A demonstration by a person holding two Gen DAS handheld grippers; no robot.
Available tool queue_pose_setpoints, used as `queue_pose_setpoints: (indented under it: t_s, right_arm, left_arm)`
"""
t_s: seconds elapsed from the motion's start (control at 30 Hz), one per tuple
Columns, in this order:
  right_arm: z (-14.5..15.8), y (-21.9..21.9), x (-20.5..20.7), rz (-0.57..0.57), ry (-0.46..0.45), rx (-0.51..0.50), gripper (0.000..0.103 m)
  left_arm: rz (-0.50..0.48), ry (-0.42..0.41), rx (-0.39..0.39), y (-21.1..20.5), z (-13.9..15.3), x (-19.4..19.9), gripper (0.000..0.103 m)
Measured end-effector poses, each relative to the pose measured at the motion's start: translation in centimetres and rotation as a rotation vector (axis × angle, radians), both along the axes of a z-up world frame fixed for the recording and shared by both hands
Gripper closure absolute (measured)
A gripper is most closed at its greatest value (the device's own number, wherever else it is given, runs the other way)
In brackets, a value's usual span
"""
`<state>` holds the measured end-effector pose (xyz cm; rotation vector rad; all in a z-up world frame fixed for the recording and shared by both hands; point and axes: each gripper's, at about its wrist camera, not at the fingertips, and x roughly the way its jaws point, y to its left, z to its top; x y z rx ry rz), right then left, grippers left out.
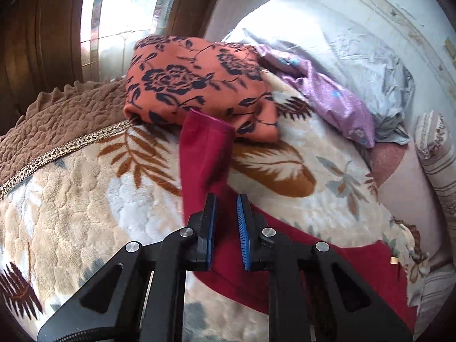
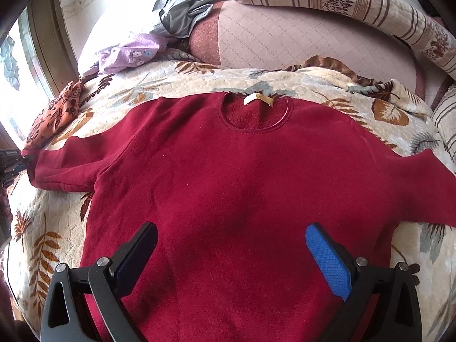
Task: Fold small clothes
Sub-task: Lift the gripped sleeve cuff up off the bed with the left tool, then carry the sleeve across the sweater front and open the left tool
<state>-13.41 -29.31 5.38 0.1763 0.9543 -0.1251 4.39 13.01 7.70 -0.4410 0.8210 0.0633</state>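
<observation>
A dark red long-sleeved top [image 2: 228,188] lies flat, front up, on the leaf-patterned blanket [image 2: 182,79], neck away from me and both sleeves spread out. My right gripper [image 2: 230,245] hovers open over its lower body, one finger on each side, touching nothing. My left gripper [image 1: 226,199] sits over the top's left sleeve [image 1: 203,154], whose cuff reaches the orange cloth. Its jaws stand almost together; red cloth shows in the slit, and I cannot tell whether any is pinched. The left gripper [image 2: 12,162] also shows at the edge of the right wrist view.
An orange floral cloth [image 1: 196,85] lies folded at the blanket's far side by the window. Beside it are a lilac garment [image 1: 333,99] and a grey one [image 1: 379,65]. A striped pillow [image 2: 356,2] and a pink quilted cover [image 2: 285,40] lie beyond the neckline. A brown quilt [image 1: 62,119] edges the bed.
</observation>
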Motion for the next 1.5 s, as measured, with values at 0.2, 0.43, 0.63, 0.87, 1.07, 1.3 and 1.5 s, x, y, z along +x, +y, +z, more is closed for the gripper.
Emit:
queue_pose_setpoints:
  t_s: [0.2,0.43,0.63,0.87,1.07,1.3,1.5]
  right_arm:
    - [1.1,-1.2,-0.7,-0.029,-0.031,0.012,0.0]
    - [2.6,-3.0,-2.0,-0.048,-0.054,0.014,0.0]
    - [1.9,-2.9,-2.0,-0.042,-0.041,0.031,0.0]
    - [0.5,-1.2,-1.1,-0.002,-0.021,0.037,0.0]
    - [-0.4,-0.4,-0.5,0.015,-0.009,0.043,0.0]
    - [-0.9,-0.8,-0.2,0.006,0.003,0.057,0.0]
    - [-1.1,-0.9,-0.1,0.005,-0.002,0.058,0.0]
  left_arm:
    - [-0.211,-0.117,0.006,-8.6,5.2,-3.5,0.089]
    - [-0.199,-0.064,0.103,-10.5,4.5,-4.0,0.087]
    - [-0.016,0.052,0.084,-2.0,0.2,-4.3,0.034]
    - [0.165,0.214,-0.009,6.0,-4.0,-3.6,0.03]
    - [0.194,0.236,0.0,6.0,-5.0,-1.3,0.011]
    - [0.198,0.163,-0.045,5.6,-5.4,1.4,0.007]
    - [0.136,0.144,-0.118,5.9,-5.5,1.4,0.093]
